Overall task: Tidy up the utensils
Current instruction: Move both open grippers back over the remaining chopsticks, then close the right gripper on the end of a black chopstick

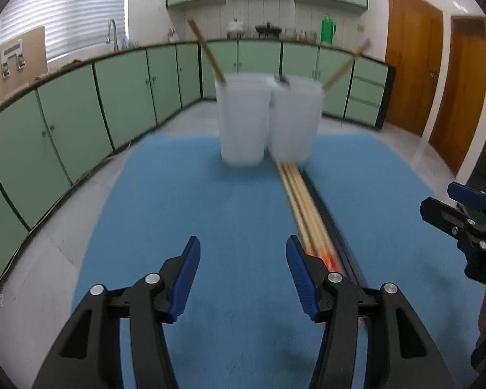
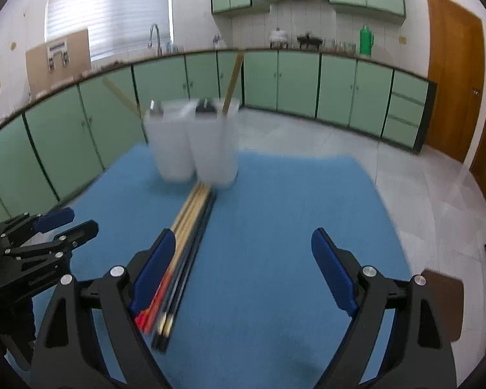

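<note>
1. Left gripper [image 1: 243, 259]: jaws wide apart, nothing between them, hovering over the blue mat [image 1: 165, 214]. Seen side-on at the left edge of the right wrist view [image 2: 64, 223], also apart.
2. Left cup [image 1: 242, 120]: white, see-through, upright at the far end of the mat w/ one wooden chopstick [image 1: 207, 52] leaning out to the left. Blurry.
3. Right cup [image 1: 295, 123]: same kind, touching or just beside the left one; a wooden chopstick [image 1: 346, 64] leans out to the right. Something dark sits at the rims between the cups, can't tell what.
4. Chopstick bundle [image 1: 303, 201]: flat on the mat, wooden ones w/ orange-red ends plus dark ones alongside, far tips right at the base of the right cup. Near ends pass just outside the left gripper's right finger; in the right wrist view [image 2: 184, 236] they run beside the right gripper's left finger.
5. Right gripper [image 2: 243, 259]: jaws wide apart, holding nothing, over the mat right of the bundle.
</note>
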`<action>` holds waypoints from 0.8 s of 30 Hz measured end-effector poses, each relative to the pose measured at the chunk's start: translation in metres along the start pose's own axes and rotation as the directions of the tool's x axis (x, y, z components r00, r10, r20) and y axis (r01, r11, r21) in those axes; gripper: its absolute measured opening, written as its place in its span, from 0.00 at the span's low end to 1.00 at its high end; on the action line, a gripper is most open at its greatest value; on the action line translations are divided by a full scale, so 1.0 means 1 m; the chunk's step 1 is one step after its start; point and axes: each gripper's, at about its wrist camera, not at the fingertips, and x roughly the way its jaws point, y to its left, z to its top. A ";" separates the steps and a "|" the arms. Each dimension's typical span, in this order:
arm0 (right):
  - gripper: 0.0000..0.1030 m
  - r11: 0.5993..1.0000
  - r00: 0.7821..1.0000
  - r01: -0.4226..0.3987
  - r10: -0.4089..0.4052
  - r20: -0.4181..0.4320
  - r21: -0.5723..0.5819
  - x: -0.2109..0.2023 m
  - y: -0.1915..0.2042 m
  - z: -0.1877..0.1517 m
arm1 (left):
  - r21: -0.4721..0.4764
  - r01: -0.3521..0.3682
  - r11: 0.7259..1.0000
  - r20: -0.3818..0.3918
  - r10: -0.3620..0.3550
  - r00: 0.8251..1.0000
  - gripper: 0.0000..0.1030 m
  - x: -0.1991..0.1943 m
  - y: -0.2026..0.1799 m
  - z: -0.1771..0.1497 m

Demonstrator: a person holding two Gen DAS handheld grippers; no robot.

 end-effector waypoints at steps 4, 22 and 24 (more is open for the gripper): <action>0.76 1.000 0.997 -0.025 0.025 -0.079 -0.008 0.006 0.011 -0.022 | 0.013 0.005 1.000 -0.069 -0.004 0.998 0.53 0.005 -0.002 -0.020; 0.48 0.989 0.967 -0.126 0.105 -0.231 -0.076 0.018 0.045 -0.058 | 0.010 0.014 1.000 -0.141 -0.012 0.990 0.53 0.007 -0.013 -0.039; 0.47 0.989 0.970 -0.117 0.095 -0.226 -0.087 0.019 0.046 -0.057 | 0.007 0.017 1.000 -0.141 -0.016 0.990 0.53 0.008 -0.012 -0.038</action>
